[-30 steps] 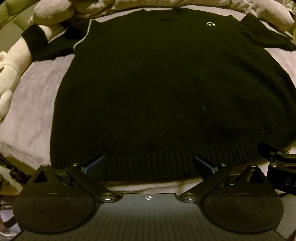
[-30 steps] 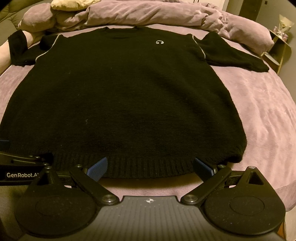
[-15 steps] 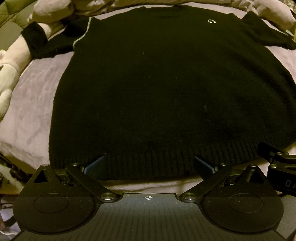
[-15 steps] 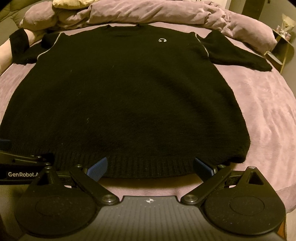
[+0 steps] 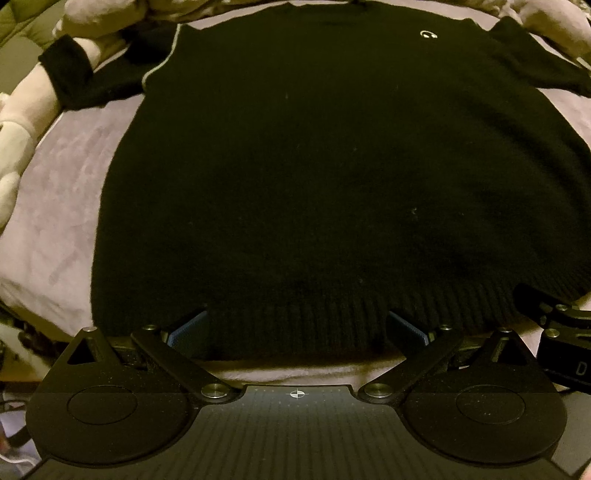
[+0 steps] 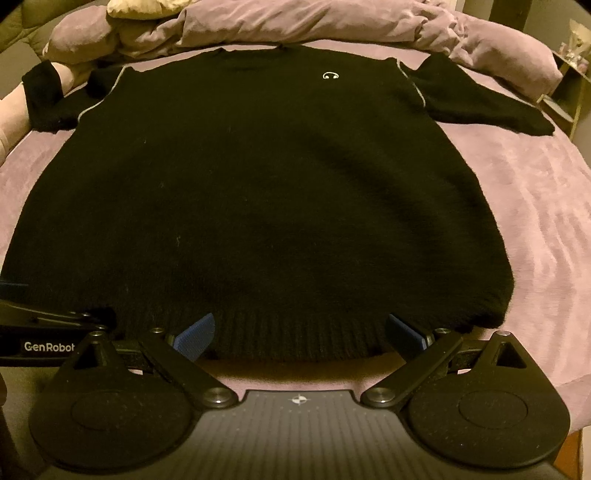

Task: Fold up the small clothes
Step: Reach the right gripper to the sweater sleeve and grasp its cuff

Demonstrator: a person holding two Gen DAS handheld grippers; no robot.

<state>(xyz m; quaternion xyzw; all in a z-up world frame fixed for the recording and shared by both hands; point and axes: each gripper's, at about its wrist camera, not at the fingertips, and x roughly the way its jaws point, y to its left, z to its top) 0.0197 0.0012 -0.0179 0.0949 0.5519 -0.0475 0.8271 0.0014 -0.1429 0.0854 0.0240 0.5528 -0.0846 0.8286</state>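
We see a black knit sweater (image 6: 258,192) spread flat, front up, over a mauve bed cover (image 6: 546,229) that fills most of both frames. Its ribbed hem (image 5: 295,325) runs along the lower middle of each picture, and a small pale logo (image 6: 330,75) sits near the top, right of centre. One sleeve (image 6: 480,99) lies angled toward the upper right of the right wrist view; the other sleeve (image 5: 74,74) reaches the upper left of the left wrist view, its cuff draped against a pale plush toy (image 5: 18,140) at the left edge. A rumpled duvet (image 6: 295,26) of the same mauve is bunched across the top of the frame beyond the collar, with a cream pillow (image 6: 136,7) at the upper left. In the far upper right, off the bed, stands a small shelf (image 6: 569,81) with blurred items we cannot identify.

The left gripper (image 5: 297,332) has its blue-padded fingers (image 5: 188,328) spread wide at either side of a stretch of hem, clasping nothing. The right gripper (image 6: 300,332) is likewise spread apart at the hem, its fingers (image 6: 195,332) at the cloth's edge without pinching it. Each gripper shows at the other view's lower side edge.
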